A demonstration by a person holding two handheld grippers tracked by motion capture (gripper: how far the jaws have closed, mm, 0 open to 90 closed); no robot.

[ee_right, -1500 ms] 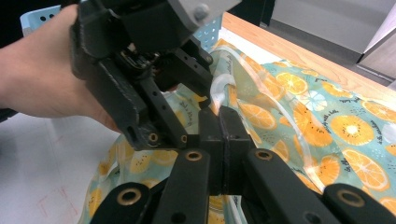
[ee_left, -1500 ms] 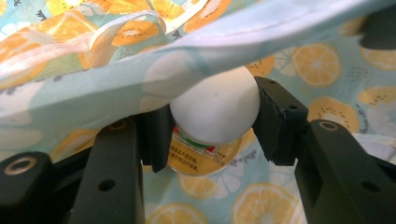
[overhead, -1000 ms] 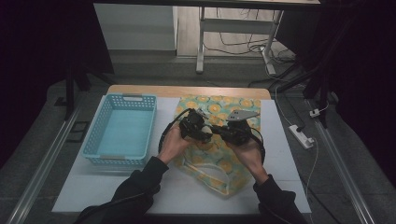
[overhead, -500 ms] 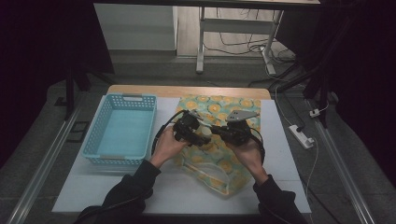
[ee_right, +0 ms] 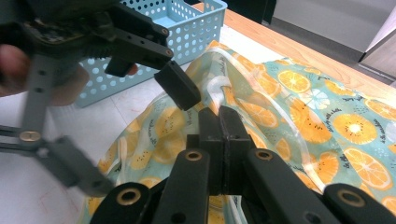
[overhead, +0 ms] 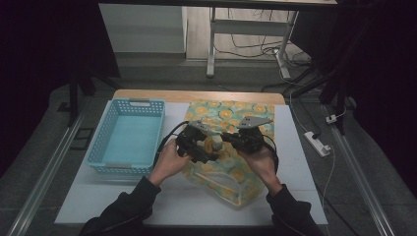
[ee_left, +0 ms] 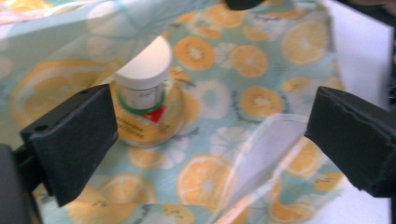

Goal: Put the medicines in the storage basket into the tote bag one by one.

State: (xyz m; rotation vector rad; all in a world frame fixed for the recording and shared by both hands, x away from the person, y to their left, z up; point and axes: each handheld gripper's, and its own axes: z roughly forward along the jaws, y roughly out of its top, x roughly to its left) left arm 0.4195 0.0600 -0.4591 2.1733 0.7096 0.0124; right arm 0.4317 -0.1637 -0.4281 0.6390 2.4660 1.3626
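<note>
Jaws: right gripper [ee_right: 218, 122] pinches the limp fruit-print bag [overhead: 231, 147] rim, left gripper [ee_left: 210, 135] spread over the white-capped jar [ee_left: 142, 100]; grab rigid cap.

A white-topped desk [overhead: 128, 196] with a wooden far edge carries a light-blue perforated basket [overhead: 127, 136] at its left and, just beside it, a clear orange-slice-patterned bag [overhead: 231, 172] spread across the middle.

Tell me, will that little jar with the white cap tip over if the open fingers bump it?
Probably. The small clear jar with the white cap stands upright but looks tall for its base, and it sits on the soft, orange-slice printed plastic bag, an uneven footing. Its round sides suggest it would roll once down. It looks rigid, so the left gripper should hold it firmly.
</note>
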